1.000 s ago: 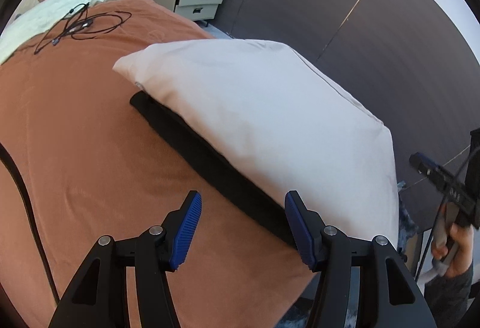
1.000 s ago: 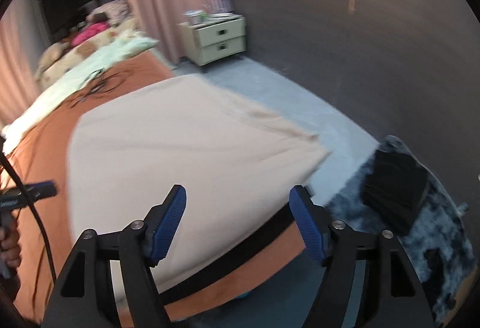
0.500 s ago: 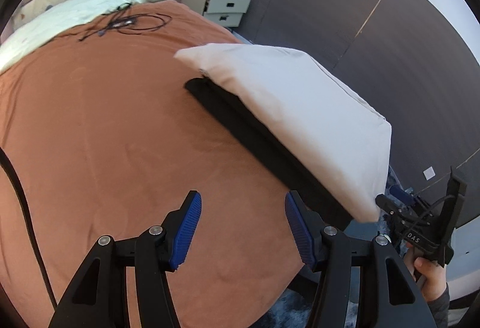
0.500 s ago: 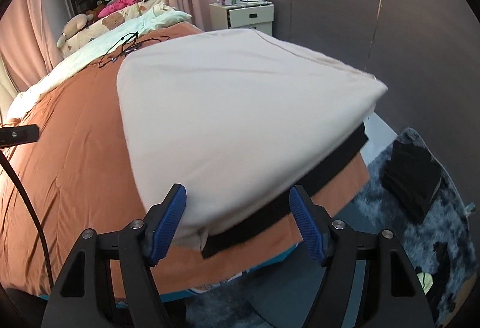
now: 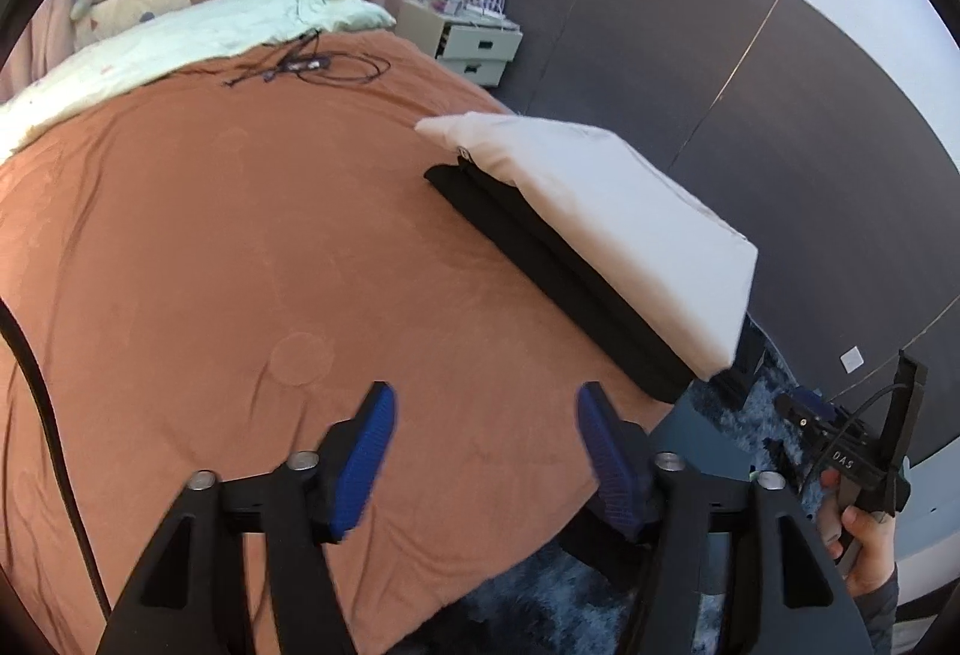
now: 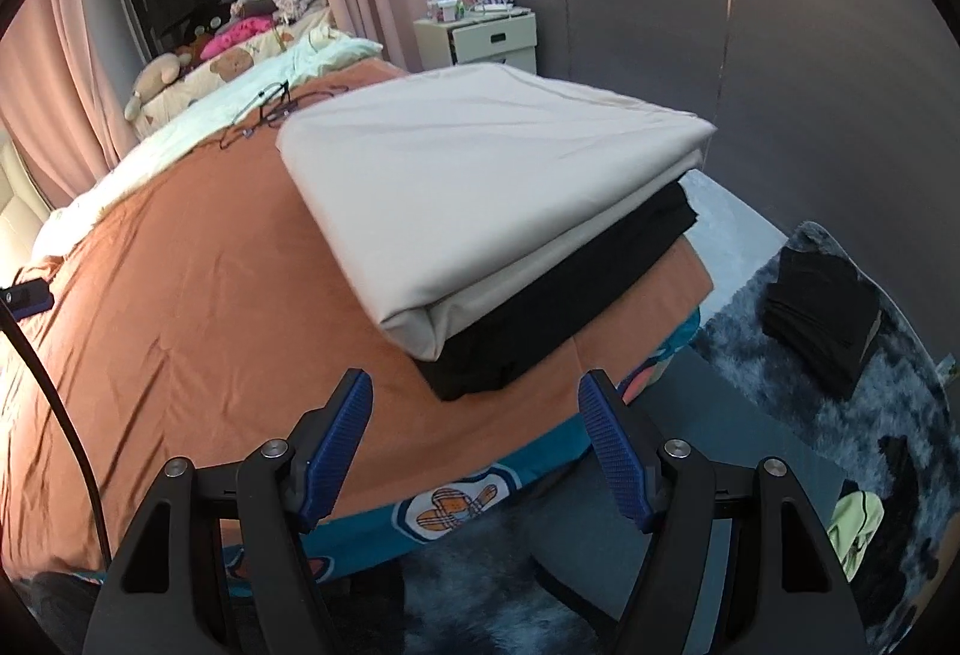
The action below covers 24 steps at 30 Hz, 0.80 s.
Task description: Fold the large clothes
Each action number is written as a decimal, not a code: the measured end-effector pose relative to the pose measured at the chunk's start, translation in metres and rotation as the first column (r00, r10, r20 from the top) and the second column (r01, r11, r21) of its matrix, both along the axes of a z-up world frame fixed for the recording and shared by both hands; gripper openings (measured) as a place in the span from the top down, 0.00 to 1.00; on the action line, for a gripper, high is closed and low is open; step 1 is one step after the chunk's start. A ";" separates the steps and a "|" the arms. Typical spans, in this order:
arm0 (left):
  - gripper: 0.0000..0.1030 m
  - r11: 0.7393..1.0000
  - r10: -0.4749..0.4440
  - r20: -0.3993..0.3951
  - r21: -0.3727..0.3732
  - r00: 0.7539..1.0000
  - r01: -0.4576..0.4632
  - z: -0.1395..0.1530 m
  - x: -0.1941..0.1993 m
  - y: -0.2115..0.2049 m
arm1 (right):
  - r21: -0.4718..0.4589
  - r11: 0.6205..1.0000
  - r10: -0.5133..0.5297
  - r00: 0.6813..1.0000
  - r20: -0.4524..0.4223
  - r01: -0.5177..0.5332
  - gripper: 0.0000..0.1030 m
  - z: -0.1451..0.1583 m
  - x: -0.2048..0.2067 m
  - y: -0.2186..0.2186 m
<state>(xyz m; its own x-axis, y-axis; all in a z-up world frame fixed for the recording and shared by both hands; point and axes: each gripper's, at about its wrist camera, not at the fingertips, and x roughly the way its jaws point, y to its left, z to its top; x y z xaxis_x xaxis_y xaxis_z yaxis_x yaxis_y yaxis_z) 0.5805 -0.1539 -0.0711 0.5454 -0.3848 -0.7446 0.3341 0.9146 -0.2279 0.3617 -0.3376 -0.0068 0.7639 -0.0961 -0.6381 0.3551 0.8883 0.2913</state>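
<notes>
A folded cream garment (image 6: 480, 187) lies on top of a folded black garment (image 6: 564, 319) at the corner of the bed with the orange-brown cover (image 6: 180, 307). The same stack shows in the left wrist view, cream (image 5: 606, 223) over black (image 5: 552, 283). My left gripper (image 5: 486, 451) is open and empty above the bed cover (image 5: 240, 265), short of the stack. My right gripper (image 6: 477, 445) is open and empty, just off the bed's corner below the stack. The right gripper also shows in the left wrist view (image 5: 852, 451), held by a hand.
A black cable (image 5: 312, 67) lies on the bed near the pale green bedding (image 5: 180, 43). A cream nightstand (image 6: 486, 37) stands by the dark wall. A folded black pile (image 6: 822, 319) and a light green item (image 6: 855, 535) lie on the grey rug (image 6: 750, 331).
Both grippers have drawn back from the cream and black stack, which now looks smaller and lies flat and folded on the bed corner. Both stay open and empty.
</notes>
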 end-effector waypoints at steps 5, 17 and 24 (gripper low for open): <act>0.15 1.000 0.008 0.073 -0.010 0.997 -0.007 0.018 -0.048 0.022 | -0.010 1.000 -0.005 0.999 0.040 0.006 0.24 0.012 -0.038 0.025; 0.00 0.995 0.100 0.263 -0.024 0.960 -0.098 0.050 -0.182 0.086 | -0.092 0.995 0.039 0.990 0.139 -0.026 0.00 0.036 -0.127 0.097; 0.00 0.992 0.120 0.343 -0.006 0.932 -0.125 0.053 -0.246 0.115 | -0.103 0.994 0.067 0.979 0.193 -0.048 0.00 0.037 -0.174 0.126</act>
